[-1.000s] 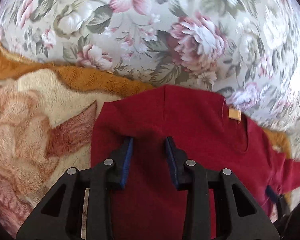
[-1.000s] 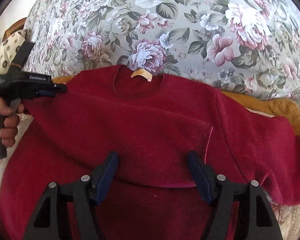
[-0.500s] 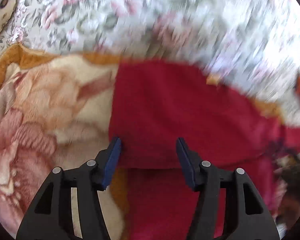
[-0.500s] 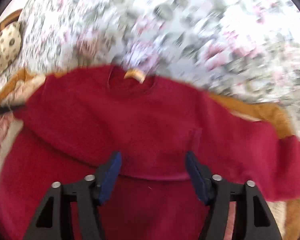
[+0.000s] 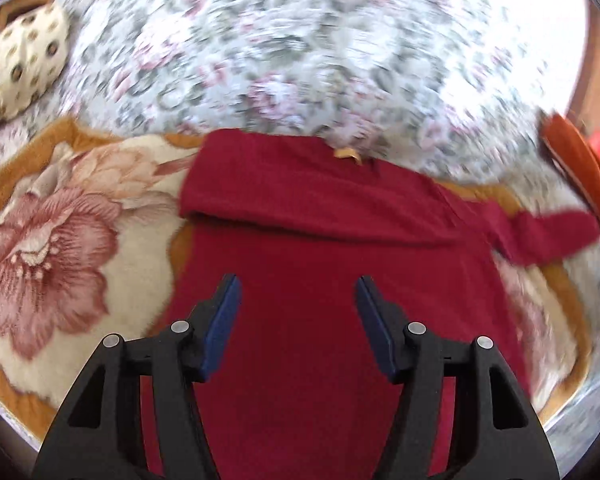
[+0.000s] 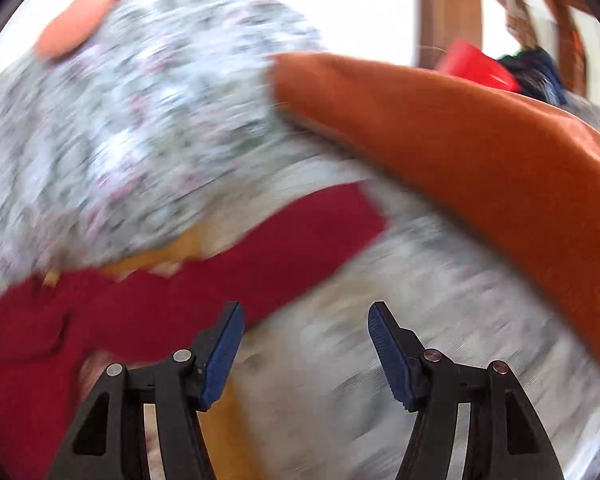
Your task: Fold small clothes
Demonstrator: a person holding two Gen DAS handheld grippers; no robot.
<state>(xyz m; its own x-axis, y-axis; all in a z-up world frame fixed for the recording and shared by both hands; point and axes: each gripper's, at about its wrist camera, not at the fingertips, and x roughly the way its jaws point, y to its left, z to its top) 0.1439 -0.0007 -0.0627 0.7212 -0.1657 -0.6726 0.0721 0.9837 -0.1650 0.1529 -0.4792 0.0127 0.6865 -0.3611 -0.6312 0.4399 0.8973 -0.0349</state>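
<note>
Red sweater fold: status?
Left gripper open, jaws just opened, empty. Right gripper open, empty. Red sweater partly folded; sleeve still out. Nothing blocking.

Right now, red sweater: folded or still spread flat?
Partly folded. The red sweater has its top doubled down over the body, with a fold edge across the chest, but one sleeve sticks out to the side.

Left wrist view looks forward and down between its own fingers, close above the red sweater (image 5: 320,320) lying on a blanket (image 5: 60,248). Right wrist view, blurred, faces the sweater's outstretched sleeve (image 6: 260,264). Both views share the sweater and the floral bedspread (image 5: 300,60).
</note>
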